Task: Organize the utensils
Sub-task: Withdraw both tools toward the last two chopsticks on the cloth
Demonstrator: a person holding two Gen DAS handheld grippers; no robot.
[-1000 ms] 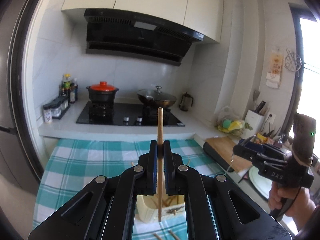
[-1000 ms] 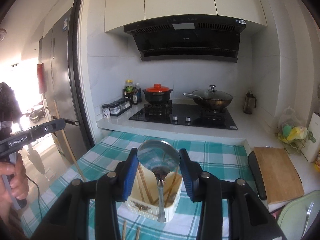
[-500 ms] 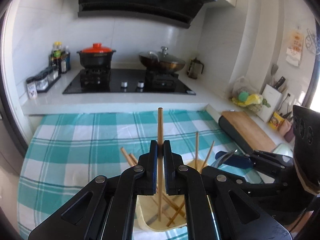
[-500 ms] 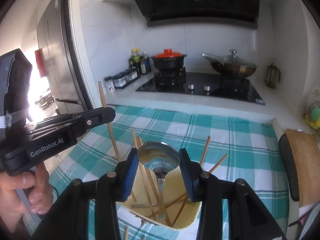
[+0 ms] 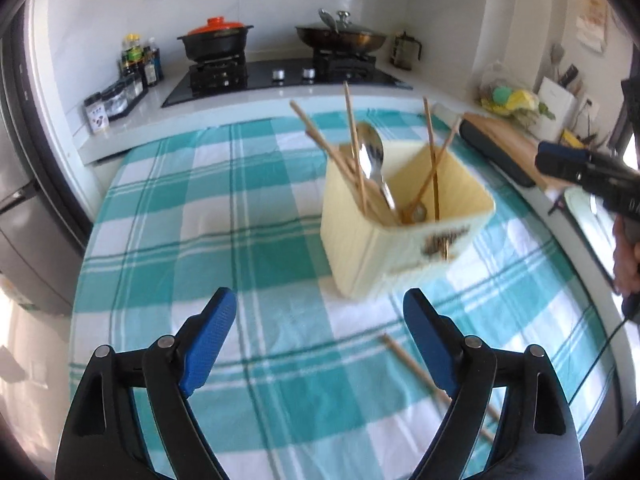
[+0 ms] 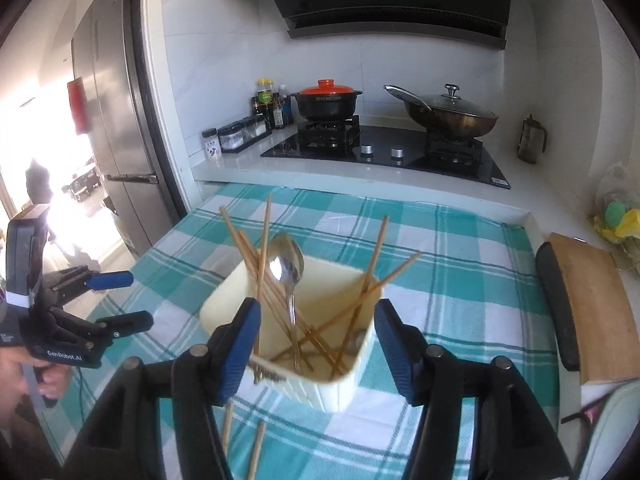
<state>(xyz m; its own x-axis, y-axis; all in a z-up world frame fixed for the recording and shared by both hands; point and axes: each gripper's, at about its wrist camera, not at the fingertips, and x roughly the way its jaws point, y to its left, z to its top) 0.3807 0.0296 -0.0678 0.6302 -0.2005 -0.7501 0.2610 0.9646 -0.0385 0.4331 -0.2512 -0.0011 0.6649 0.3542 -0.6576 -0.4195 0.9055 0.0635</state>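
Observation:
A cream utensil holder [image 5: 404, 236] [image 6: 320, 380] stands on the teal checked tablecloth. It holds several wooden chopsticks [image 5: 352, 152] [image 6: 262, 256] and a metal spoon [image 5: 370, 152] [image 6: 286, 264], bowl end up. My left gripper [image 5: 320, 344] is open and empty, low over the cloth, in front and left of the holder. My right gripper [image 6: 318, 344] is open and empty, just above the holder's near rim. Loose chopsticks lie on the cloth in the left wrist view [image 5: 416, 372] and in the right wrist view [image 6: 256, 448].
A stove with a red-lidded pot [image 6: 326, 98] and a wok [image 6: 450, 114] stands on the counter behind the table. Spice jars [image 6: 236, 136] sit at its left. A wooden cutting board [image 6: 592, 304] and a dark tray edge [image 6: 556, 304] lie at the right. A fridge [image 6: 108, 120] stands left.
My left gripper has let go of its chopstick into the holder, opened and drawn back left. My right gripper has released the spoon into the holder and opened.

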